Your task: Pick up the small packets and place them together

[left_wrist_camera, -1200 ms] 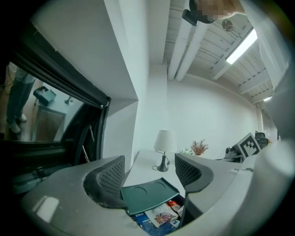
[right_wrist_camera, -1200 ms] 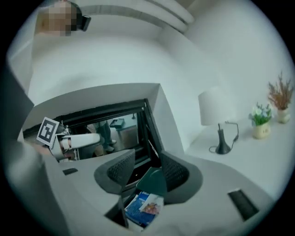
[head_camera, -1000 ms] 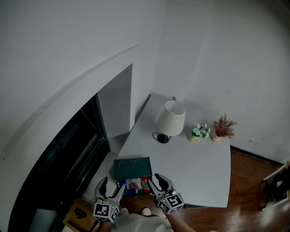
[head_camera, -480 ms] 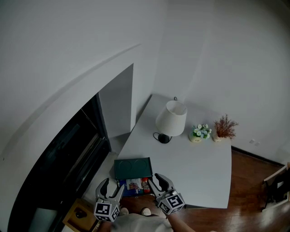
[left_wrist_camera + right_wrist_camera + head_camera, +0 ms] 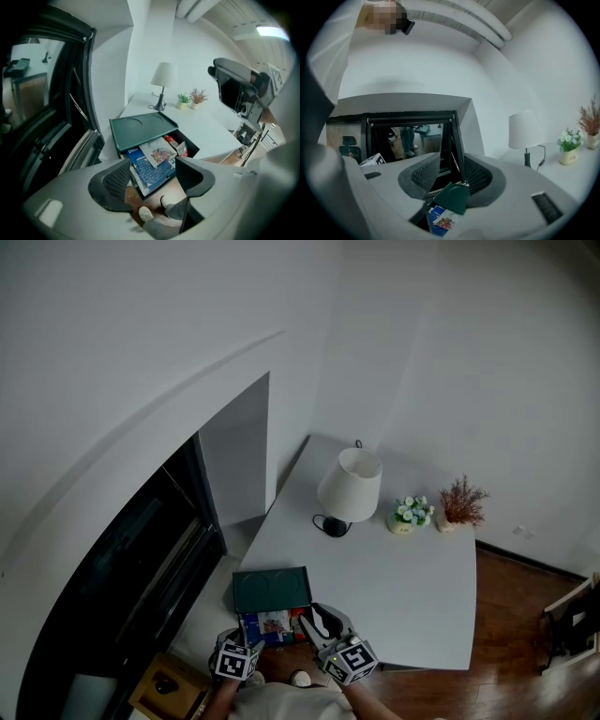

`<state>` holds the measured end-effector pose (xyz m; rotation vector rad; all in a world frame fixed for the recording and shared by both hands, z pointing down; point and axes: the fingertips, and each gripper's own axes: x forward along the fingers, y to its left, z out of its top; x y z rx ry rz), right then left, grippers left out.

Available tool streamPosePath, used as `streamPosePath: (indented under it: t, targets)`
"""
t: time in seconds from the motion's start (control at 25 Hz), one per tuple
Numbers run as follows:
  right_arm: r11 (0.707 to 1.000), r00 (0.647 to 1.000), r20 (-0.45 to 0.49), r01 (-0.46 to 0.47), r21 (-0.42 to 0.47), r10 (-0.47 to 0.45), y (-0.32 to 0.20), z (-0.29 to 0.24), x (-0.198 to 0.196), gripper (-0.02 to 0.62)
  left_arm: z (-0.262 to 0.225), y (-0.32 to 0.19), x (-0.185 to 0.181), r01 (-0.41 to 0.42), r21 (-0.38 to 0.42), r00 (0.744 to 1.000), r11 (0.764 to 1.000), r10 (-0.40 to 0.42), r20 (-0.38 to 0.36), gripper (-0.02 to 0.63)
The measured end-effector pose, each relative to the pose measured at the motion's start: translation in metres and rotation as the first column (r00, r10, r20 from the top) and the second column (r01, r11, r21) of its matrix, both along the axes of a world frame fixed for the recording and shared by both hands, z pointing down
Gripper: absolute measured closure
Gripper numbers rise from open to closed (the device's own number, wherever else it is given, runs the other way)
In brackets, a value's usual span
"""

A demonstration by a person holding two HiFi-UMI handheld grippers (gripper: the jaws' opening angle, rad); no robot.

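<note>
Several small packets lie in an open drawer [image 5: 302,634] at the table's front edge: a blue one [image 5: 149,174], a floral one [image 5: 160,153], a red one [image 5: 174,140] and a silvery one [image 5: 182,149]. A dark green tray [image 5: 140,127] sits just behind them. My left gripper [image 5: 152,177] tilts down over the blue packet. It is open, its jaws have just closed a little, and nothing is between them. My right gripper [image 5: 450,174] points level above the tray [image 5: 452,197]. It is open with a narrow gap, its jaws have just been closing, and it holds nothing.
A white lamp [image 5: 349,486], a pot of flowers [image 5: 411,514] and a dried plant [image 5: 458,503] stand at the back of the white table [image 5: 412,596]. A dark window frame [image 5: 141,559] runs along the left. The person's shoes [image 5: 147,214] show on the wooden floor below the drawer.
My left gripper has dropped and tipped downward toward the drawer. The right gripper has stayed in place with its jaws drawn closer together.
</note>
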<state>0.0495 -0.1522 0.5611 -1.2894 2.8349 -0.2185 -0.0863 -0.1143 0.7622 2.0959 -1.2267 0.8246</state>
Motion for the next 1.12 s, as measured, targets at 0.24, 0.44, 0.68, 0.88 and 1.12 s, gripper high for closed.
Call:
streamPosePath:
  t: [0.24,0.44,0.68,0.88,1.12]
  targets:
    - [1.0,1.0,-0.001,0.02,-0.002,-0.02,0.005,0.0,-0.002,0.439,0.047,-0.01,0.014,-0.029,-0.117,0.998,0.993,0.036,0.06,0.318]
    - [1.0,1.0,-0.001,0.016,-0.001,-0.016,0.006,-0.001,0.002,0.44,0.059,-0.016,0.021,-0.046,-0.145,0.984,0.988,0.07,0.163,0.319]
    - [1.0,1.0,0.007,-0.002,-0.012,0.002,0.007,0.001,0.01,0.442,0.07,-0.018,0.011,-0.034,-0.155,0.948,0.987,0.081,0.309,0.42]
    - [0.999,1.0,0.023,-0.015,-0.03,0.015,0.004,0.004,0.015,0.442,0.065,-0.022,0.001,-0.021,-0.099,0.949,0.995,0.051,0.31,0.601]
    - [0.999,0.999,0.04,-0.009,-0.036,0.01,0.001,0.006,0.013,0.442,0.068,-0.016,0.001,-0.014,-0.072,0.965,0.997,0.032,0.259,0.603]
